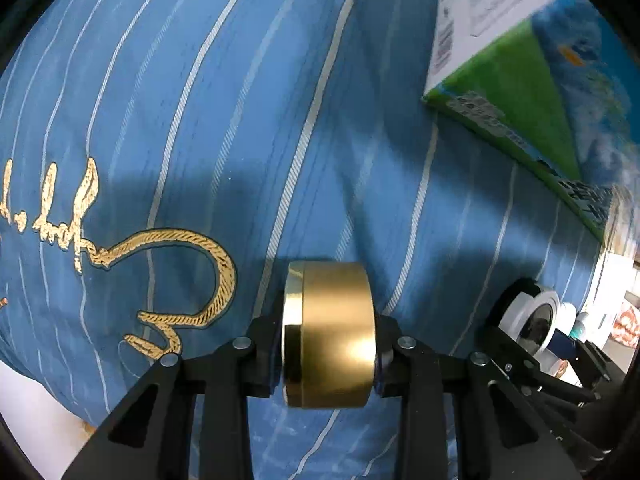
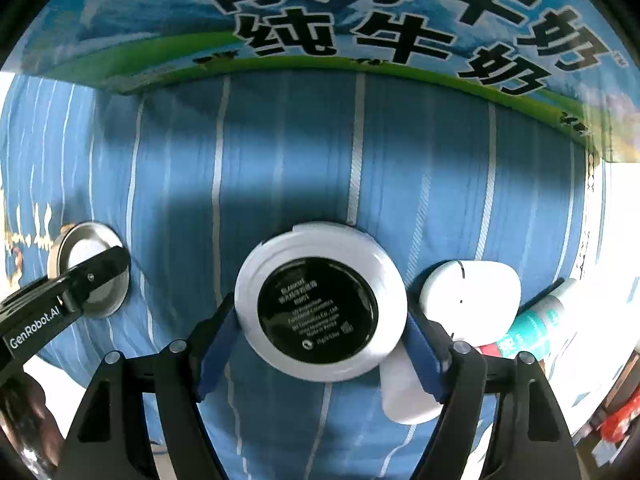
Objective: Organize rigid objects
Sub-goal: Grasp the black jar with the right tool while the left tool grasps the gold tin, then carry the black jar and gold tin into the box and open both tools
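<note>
Blue cloth (image 1: 248, 128) with pale stripes and gold embroidered script covers the surface under both tools, and a white surface shows past its edges. On it the left tool (image 1: 330, 338) is clamped on a round gold tin (image 1: 332, 332), its black fingers pressing the tin's two flat faces so that the tin stands on edge; the lid seam runs around near its left face, and the tin is closed, so its contents cannot be seen. From the right wrist the same tin appears at the left as a silvery disc with the left tool's finger across it. The right tool (image 2: 320, 336) has its blue-padded fingers (image 2: 218, 344) on either side of a round white compact (image 2: 320, 300) with a black printed label facing the camera; whether the pads press on its rim I cannot tell. The compact is shut too. Just right of it lies a white rounded case (image 2: 476, 292), closed, and beyond that a white and teal tube (image 2: 536, 324) lies near the cloth's edge. Behind everything stands a green and blue milk carton box (image 2: 320, 20) printed with large black characters, its inside not visible.
</note>
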`<state>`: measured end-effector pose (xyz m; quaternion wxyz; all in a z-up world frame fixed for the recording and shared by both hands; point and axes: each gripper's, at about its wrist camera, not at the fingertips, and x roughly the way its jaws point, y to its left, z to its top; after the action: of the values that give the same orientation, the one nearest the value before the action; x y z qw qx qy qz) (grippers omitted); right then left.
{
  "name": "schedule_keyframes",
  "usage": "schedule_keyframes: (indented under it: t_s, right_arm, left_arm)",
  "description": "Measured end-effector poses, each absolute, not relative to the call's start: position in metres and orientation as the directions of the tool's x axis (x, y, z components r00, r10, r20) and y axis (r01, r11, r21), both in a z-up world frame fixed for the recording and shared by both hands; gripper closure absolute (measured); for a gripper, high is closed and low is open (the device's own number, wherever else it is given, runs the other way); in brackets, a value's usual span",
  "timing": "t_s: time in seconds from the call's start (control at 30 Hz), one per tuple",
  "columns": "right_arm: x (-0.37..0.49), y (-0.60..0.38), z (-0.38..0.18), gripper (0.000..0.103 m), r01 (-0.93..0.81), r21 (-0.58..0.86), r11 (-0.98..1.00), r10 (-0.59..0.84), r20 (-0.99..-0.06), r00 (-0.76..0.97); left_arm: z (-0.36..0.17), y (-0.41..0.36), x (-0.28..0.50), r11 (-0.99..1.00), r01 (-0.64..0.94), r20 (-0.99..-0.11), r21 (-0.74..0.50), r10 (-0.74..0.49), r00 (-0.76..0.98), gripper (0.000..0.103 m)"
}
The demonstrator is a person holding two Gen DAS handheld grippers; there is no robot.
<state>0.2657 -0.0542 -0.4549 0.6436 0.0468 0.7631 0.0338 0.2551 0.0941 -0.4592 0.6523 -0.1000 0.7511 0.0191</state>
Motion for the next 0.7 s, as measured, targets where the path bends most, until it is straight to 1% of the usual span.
schedule_keyframes:
  t_s: [0.1,0.17,0.27,0.37,0.47,0.57,0.7]
  right_arm:
    - [0.266,-0.044,-0.456,0.023,0.013,0.072,0.997,0.074,-0.984,-0.163]
    - [0.267,-0.04,-0.456,0.025,0.02,0.039,0.999,0.041,-0.986,-0.162]
    - [0.264,-0.027,-0.453,0.026,0.019,0.012,1.0,0.015,-0.987,-0.16]
    - [0.262,-0.022,-0.449,0.026,0.017,0.014,1.0,0.017,-0.985,-0.17]
    - [0.26,-0.015,-0.444,0.026,0.013,0.025,1.0,0.027,-0.986,-0.165]
    - [0.256,-0.017,-0.429,0.026,0.01,0.052,0.999,0.052,-0.989,-0.139]
    - [0.25,-0.023,-0.394,0.026,0.0,0.085,0.996,0.085,-0.993,-0.085]
  left_arm:
    - [-0.458,0.097,0.262,0.98,-0.172,-0.985,-0.097,-0.119,-0.124,0.073]
    - [-0.456,0.095,0.257,0.981,-0.17,-0.987,-0.092,-0.112,-0.116,0.077]
    - [-0.446,0.087,0.251,0.984,-0.155,-0.989,-0.09,-0.107,-0.105,0.077]
    - [-0.436,0.077,0.244,0.988,-0.134,-0.993,-0.071,-0.083,-0.08,0.077]
    - [-0.423,0.07,0.237,0.989,-0.126,-0.995,-0.077,-0.084,-0.052,0.077]
    - [-0.408,0.062,0.229,0.99,-0.115,-0.996,-0.084,-0.087,-0.022,0.077]
    - [-0.382,0.055,0.213,0.993,-0.086,-0.997,-0.083,-0.081,0.019,0.077]
